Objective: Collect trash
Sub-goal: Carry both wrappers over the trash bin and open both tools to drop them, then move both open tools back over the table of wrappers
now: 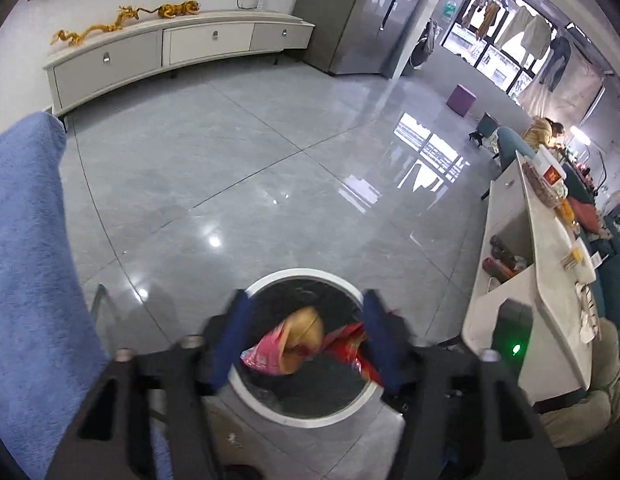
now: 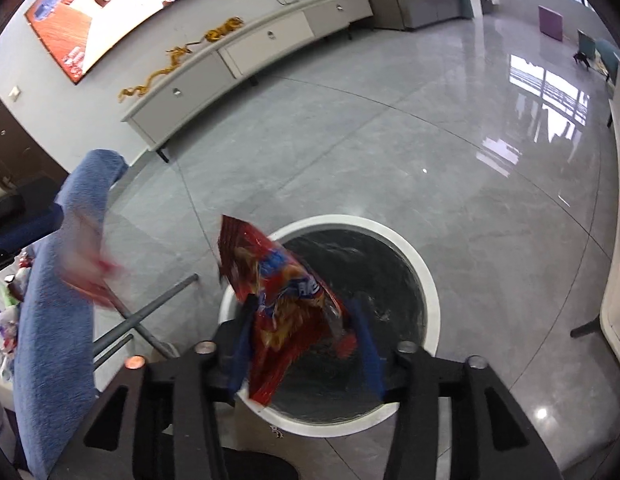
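A round white bin with a black liner stands on the grey tile floor, right under both grippers. In the left wrist view my left gripper is open over the bin mouth. A pink and yellow snack bag hangs loose between its blue fingers, touching neither pad firmly, and a red wrapper lies beside the right finger. In the right wrist view my right gripper is also open above the bin. A crumpled red snack bag stands between its fingers, leaning on the left one, with a gap to the right one.
A blue fuzzy cloth fills the left side, with a blurred red-and-white thing in front of it. Grey metal legs stand left of the bin. A white counter with clutter is at the right, and a low white cabinet along the far wall.
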The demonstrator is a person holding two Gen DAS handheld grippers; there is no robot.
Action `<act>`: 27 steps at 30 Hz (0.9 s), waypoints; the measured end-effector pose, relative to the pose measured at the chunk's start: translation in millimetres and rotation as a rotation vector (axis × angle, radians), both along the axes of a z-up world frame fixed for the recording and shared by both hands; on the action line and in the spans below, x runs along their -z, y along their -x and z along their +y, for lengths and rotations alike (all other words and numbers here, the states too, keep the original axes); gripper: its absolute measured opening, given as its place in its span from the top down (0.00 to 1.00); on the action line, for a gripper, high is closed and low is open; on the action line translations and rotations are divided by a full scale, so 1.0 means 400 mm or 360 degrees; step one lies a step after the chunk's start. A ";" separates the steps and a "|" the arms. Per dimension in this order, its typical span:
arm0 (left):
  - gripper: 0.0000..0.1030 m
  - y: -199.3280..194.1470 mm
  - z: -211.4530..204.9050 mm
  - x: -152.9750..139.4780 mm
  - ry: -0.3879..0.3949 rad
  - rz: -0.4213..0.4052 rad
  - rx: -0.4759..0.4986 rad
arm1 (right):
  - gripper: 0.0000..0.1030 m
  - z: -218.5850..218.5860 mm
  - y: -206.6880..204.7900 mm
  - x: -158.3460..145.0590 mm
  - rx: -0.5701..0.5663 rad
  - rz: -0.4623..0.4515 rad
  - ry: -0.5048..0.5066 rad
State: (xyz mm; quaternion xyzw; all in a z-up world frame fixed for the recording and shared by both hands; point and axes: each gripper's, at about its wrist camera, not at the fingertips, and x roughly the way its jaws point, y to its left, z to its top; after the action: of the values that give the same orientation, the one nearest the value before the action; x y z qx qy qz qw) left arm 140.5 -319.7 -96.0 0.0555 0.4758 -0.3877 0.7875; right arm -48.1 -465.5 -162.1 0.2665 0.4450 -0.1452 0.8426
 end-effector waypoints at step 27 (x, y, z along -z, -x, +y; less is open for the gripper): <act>0.39 0.036 0.302 -0.172 0.0121 -0.0249 -0.0322 | 0.43 0.109 0.003 -0.176 -0.0099 -0.0173 0.0117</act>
State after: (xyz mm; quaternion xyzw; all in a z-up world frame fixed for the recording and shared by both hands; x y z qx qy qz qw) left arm 126.1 -198.9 -27.4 0.0073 0.4010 -0.3186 0.8588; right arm -49.1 -421.9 -91.6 0.2288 0.4009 -0.1207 0.8788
